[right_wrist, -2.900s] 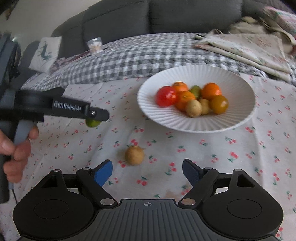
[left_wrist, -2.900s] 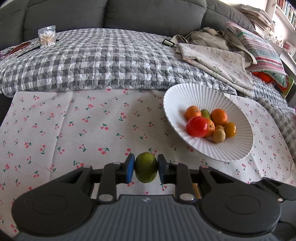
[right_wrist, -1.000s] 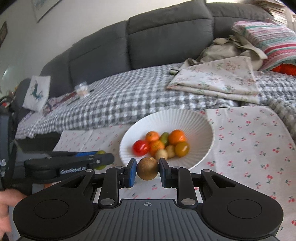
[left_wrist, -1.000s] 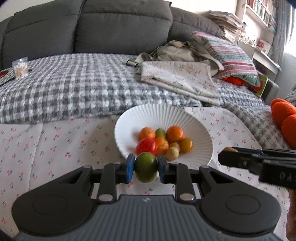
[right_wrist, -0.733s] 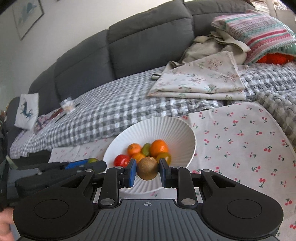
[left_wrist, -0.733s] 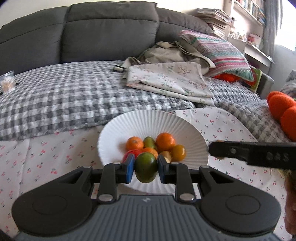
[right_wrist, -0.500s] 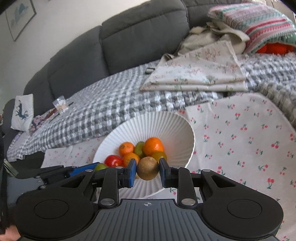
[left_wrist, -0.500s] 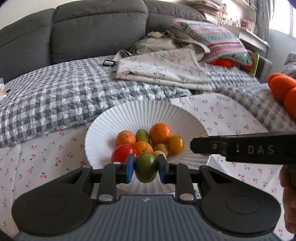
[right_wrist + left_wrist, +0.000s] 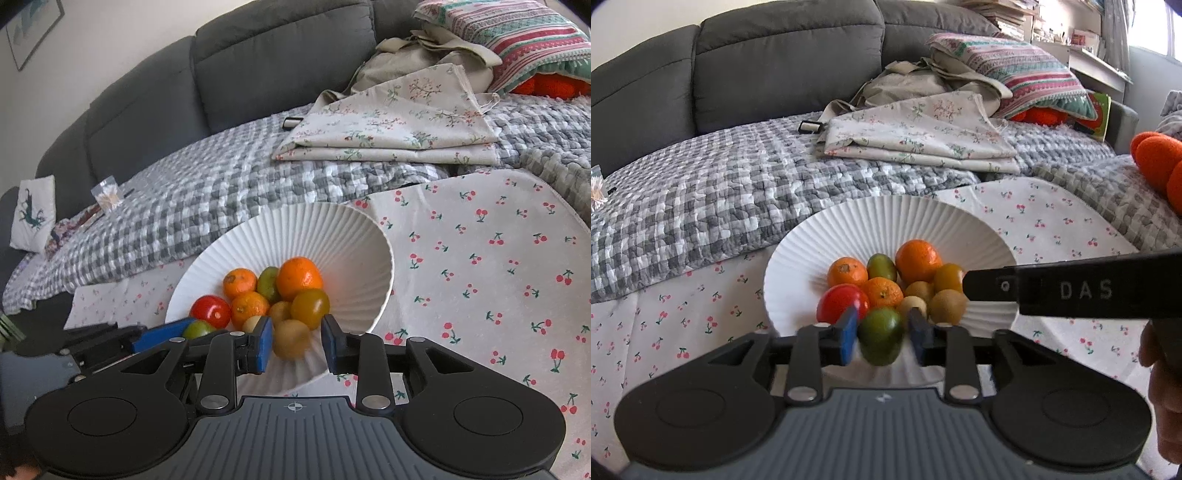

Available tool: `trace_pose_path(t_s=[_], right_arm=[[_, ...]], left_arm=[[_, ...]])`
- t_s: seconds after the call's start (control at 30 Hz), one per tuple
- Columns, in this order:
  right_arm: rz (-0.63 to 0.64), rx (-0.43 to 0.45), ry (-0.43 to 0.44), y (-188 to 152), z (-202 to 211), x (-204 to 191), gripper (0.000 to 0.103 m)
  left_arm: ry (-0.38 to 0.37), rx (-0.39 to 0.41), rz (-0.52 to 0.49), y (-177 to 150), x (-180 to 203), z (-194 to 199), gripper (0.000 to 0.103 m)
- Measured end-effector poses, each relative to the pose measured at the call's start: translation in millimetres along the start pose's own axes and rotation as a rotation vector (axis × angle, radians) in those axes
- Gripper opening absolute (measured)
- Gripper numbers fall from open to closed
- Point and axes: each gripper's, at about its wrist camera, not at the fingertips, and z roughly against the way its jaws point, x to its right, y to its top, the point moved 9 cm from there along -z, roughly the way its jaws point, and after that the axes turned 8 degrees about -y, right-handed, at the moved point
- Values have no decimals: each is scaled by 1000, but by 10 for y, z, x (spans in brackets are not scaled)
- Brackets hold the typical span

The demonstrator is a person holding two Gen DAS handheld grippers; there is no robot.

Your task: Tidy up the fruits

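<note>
The ribbed white bowl [image 9: 871, 221] looks matt, like fluted ceramic or pressed paper, hard to tell which. A glossy, smooth red tomato [image 9: 840, 304] sits beside dimpled orange mandarins [image 9: 918, 260]. The cherry-print cloth [image 9: 498, 258] lies soft and flat. Beyond it is a puckered checked quilt [image 9: 701, 199], then a dull grey fabric sofa [image 9: 775, 66]. The gripper body [image 9: 293, 435] is matt black ribbed plastic.

Left tool [image 9: 882, 338], right tool [image 9: 296, 343]: jaws opening.
</note>
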Motion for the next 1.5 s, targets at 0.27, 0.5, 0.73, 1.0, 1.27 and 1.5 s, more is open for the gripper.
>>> trace_pose_path(t_s=[0.27,0.5,0.73,1.0,1.27,1.5], right_arm=[[-65,22,24,128,186,57,34],[-114,15,79,139,449,43,46],[-73,32,83,32,748,-43,58],[36,66,47,-201,1093,-157,67],[102,92,21,-432,1390,-242,77],[126,119,-36,-700,1626,-286,91]], left_arm=[[3,66,19,162,5,264,45],[79,39,113,103,-204,489,58],[90,24,198,-42,-256,719,60],[105,3,249,-233,-172,974,70],[152,41,277,-369,-152,1368,87],[161,31,288,-573,-59,1539,94]])
